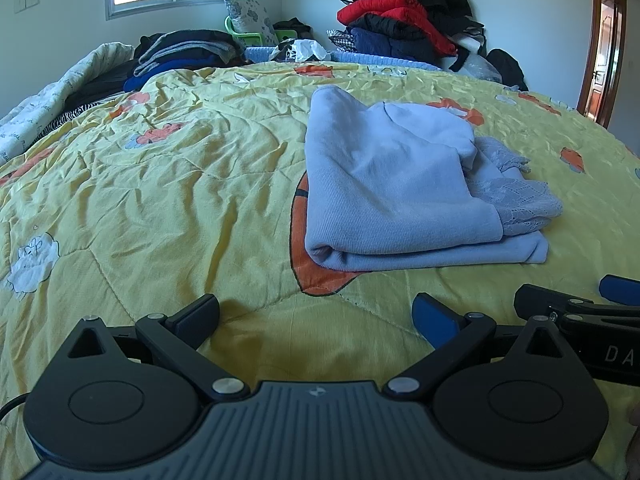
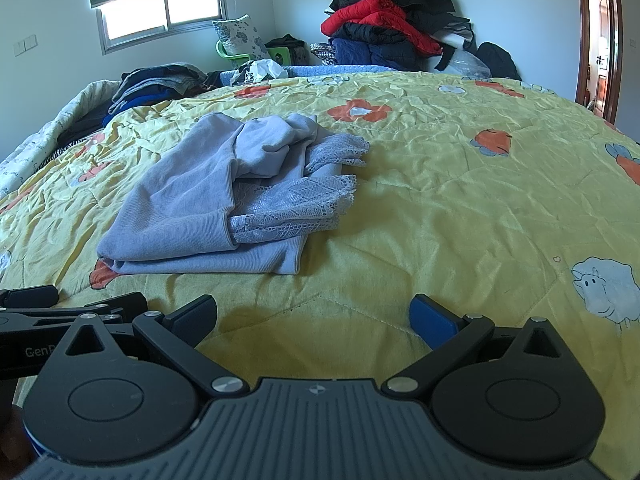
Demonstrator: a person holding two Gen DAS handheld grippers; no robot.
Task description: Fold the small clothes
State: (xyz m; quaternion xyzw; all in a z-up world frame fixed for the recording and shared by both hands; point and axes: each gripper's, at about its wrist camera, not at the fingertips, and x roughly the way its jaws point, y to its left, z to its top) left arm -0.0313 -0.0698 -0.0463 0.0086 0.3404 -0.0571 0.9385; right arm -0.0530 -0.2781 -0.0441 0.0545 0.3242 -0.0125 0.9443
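- Both grippers hung side by side over the near edge of a bed, each one spread wide and holding nothing. The left gripper point(image 1: 316, 316) sat on the left, with bare quilt showing between its black finger and its blue-padded finger.
- Next to it on the right, the right gripper point(image 2: 314, 314) was likewise released, its jaws wide apart over bare quilt. Each camera caught the other tool at the side of its picture.
- Neither gripper touched the clothing; both were short of it, on the near side.
- Ahead of them, toward the middle of the bed, lay the light blue garment point(image 1: 384, 184), a small knitted top already doubled over into a rough, flat bundle on the yellow quilt point(image 1: 160, 184), which had orange flowers and white sheep printed on it.
- From the right side of the bundle, lace trim point(image 2: 296, 204) spilled out in loose, uneven layers toward the right edge of the bed.
- The garment looked light, soft and limp, so it would likely sag and slide open if lifted by one point.
- The ribbed hem along the near edge looked the firmest place to pinch, ideally at two corners together.
- The lace looked thin and easily snagged, so a poorer place to grip.
- Along the far edge of the bed, stacks of dark and red clothes point(image 1: 400, 16) were heaped.
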